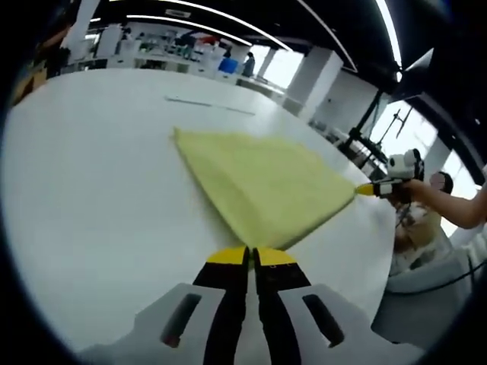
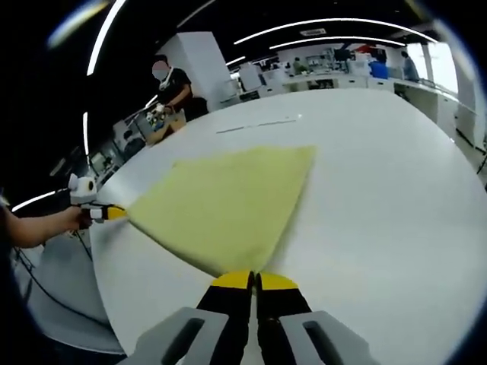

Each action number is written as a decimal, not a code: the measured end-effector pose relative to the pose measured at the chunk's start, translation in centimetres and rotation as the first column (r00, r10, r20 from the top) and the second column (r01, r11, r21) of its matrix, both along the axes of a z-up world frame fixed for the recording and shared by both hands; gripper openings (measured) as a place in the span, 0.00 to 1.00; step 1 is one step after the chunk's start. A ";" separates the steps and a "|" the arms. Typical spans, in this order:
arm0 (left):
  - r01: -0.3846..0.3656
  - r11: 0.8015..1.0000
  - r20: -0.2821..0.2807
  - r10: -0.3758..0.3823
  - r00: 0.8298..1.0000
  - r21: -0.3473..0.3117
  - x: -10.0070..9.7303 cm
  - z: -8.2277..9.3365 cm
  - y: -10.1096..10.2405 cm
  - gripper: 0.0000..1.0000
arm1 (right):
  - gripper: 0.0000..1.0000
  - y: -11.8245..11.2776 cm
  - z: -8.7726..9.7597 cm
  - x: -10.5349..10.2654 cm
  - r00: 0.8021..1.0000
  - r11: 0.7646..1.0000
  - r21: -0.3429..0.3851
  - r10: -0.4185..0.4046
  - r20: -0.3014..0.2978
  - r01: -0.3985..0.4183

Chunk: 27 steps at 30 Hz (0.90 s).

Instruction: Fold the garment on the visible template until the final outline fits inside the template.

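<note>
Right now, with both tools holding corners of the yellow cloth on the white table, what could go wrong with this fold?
1. The left tool and right tool each pinch only a corner tip of the cloth; a tug might slip one free.
2. The right tool's corner lies near the table edge, so the cloth could slide off.
3. No template outline is clear, so alignment may drift.

The near corner of the yellow garment is disappearing behind the yellow tips of the left gripper at the lower centre of the left gripper view, so the contact itself is staying hidden. The same is happening under the right gripper in the right gripper view. The faint line on the white table is reading too thin to identify. Background shelving is blurring at the top.
</note>
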<state>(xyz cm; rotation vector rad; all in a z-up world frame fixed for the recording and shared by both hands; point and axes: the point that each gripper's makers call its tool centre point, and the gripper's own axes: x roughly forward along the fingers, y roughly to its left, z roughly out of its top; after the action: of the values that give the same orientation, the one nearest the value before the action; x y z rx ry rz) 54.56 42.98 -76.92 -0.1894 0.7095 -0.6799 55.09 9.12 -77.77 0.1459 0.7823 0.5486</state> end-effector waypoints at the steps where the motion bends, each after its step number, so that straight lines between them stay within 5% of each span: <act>1: 0.002 1.000 0.002 -0.002 1.000 0.002 0.0 0.0 0.0 0.00 | 0.00 0.0 0.0 0.0 1.000 1.000 -0.001 0.001 0.000 -0.001; 27: 0.055 0.997 0.010 -0.056 0.998 0.059 -2.8 0.2 0.2 0.00 | 0.00 0.0 0.1 -3.0 0.999 0.999 -0.031 0.040 -0.006 -0.040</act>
<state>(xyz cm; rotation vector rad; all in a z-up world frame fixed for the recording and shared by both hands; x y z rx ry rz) 51.76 43.14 -76.76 -0.1117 0.7251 -0.7118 52.08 9.14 -77.62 0.1027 0.7999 0.5739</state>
